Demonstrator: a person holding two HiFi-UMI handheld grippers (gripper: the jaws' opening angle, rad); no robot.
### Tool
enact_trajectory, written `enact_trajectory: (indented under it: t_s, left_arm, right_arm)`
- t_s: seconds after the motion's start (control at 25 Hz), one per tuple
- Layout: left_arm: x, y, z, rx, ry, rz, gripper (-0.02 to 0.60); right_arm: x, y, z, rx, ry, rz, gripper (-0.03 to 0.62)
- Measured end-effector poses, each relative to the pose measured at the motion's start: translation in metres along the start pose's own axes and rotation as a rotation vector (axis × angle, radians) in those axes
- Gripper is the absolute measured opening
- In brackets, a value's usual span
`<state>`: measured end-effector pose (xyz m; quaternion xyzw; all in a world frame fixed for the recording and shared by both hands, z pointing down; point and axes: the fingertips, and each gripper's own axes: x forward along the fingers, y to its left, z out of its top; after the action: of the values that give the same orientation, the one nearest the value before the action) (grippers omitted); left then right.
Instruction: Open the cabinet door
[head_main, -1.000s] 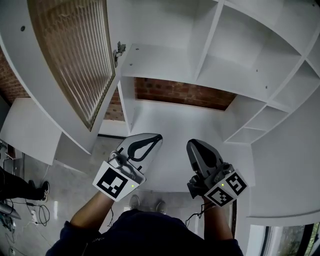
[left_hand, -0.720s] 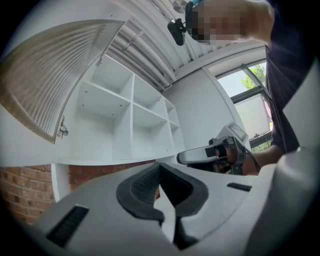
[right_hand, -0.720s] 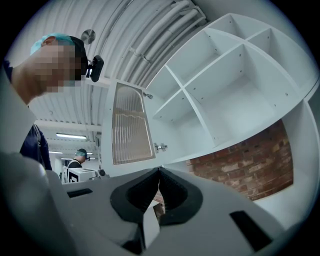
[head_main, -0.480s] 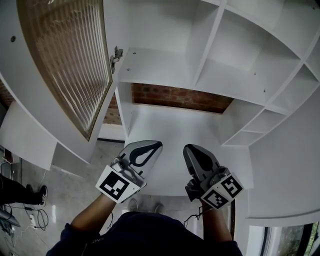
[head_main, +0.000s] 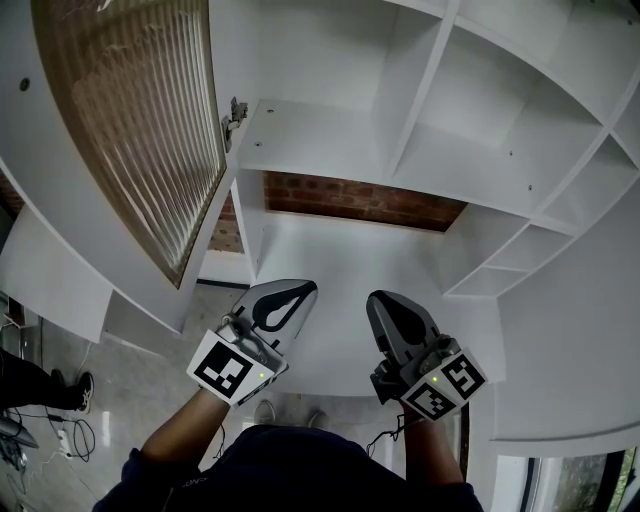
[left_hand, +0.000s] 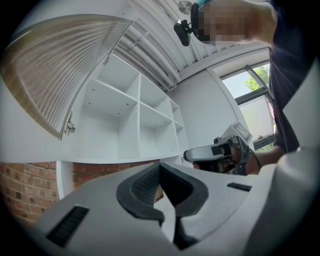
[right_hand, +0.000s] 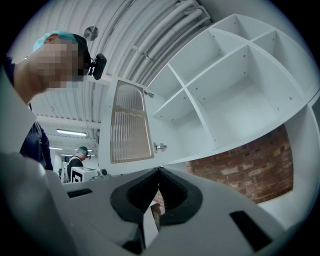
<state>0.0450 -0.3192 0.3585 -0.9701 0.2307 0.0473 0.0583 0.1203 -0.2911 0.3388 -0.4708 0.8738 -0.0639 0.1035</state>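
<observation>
White cabinet door with ribbed glass panel (head_main: 150, 130) stands wide open, far left. Left gripper (head_main: 308, 287) and right gripper (head_main: 376, 299) sit side by side, near, roughly level, both clenched on nothing. Their cubes carry black-and-white square markers.

Ribbed glass fills the matt cabinet door (head_main: 140, 120)

Left gripper (head_main: 299, 291) and right gripper (head_main: 384, 302) held side by side, roughly level, jaws closed, both empty.
</observation>
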Motion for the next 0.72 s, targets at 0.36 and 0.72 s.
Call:
enact_trajectory:
  t_s: [0.36, 0.72]
  left_arm:
    - [-0.0023, 0.0054, -0.0006, -0.001, 0.000, 0.022, 0.008]
    - [-0.0016, 0.0043, -0.0026, -0.001, 0.018, 0.016, 0.008]
  right_arm:
    - [0.0032, 0.0019, -0.0007, -0.002, 0.001, 0.016, 0.025]
    - [0.0049, 0.0030, -0.0008, 0.002, 0.003, 0.018, 0.025]
